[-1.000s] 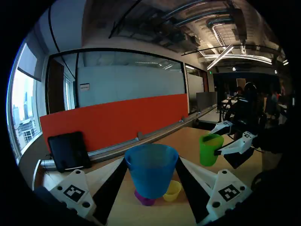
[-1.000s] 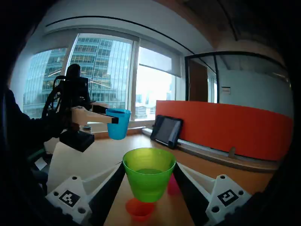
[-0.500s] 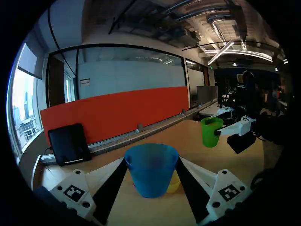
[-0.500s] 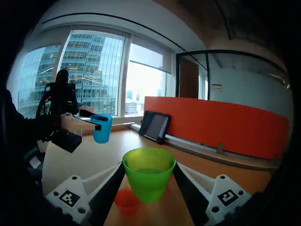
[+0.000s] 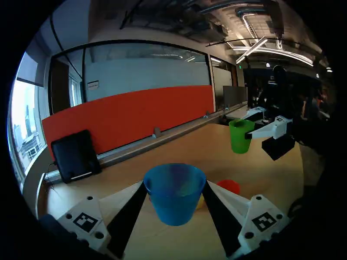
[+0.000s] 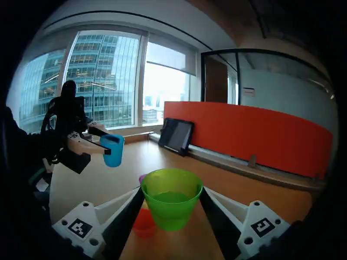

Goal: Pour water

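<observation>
L gripper (image 5: 175, 197) clamps blue cup (image 5: 174, 193); R gripper (image 6: 171, 203) clamps green cup (image 6: 171, 198), upright.

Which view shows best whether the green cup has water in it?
The right gripper view: the green cup is close, and its open top shows liquid inside. The left gripper view shows the same cup far off, from the side, with its contents hidden.

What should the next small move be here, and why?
Probably bring the right gripper, with the green cup, closer to the blue cup in the left gripper. Both cups are upright and clearly apart above the table, and water shows in the green one, so tilting now would likely spill it.
</observation>
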Tool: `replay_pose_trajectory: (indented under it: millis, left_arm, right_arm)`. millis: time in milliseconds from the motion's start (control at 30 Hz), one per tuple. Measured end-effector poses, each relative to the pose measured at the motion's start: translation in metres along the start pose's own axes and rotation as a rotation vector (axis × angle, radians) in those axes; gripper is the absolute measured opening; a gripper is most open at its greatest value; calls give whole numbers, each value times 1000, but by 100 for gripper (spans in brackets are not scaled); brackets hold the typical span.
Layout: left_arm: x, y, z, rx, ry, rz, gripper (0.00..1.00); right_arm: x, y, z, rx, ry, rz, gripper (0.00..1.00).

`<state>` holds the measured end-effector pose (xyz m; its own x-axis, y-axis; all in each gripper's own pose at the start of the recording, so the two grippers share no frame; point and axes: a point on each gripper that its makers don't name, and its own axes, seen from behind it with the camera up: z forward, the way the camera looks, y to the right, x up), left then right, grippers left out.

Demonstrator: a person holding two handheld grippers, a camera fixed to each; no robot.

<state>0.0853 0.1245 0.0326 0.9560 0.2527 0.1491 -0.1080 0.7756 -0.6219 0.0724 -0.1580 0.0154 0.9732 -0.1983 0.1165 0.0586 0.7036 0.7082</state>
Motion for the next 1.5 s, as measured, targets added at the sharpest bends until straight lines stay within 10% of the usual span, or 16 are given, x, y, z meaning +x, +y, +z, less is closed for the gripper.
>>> replay_pose_trajectory:
  millis: [1500]
  left_arm:
    - [-132,29,29,-111,-352,22,87]
  right_arm:
    - [-96,0,1,65,-371,27,91]
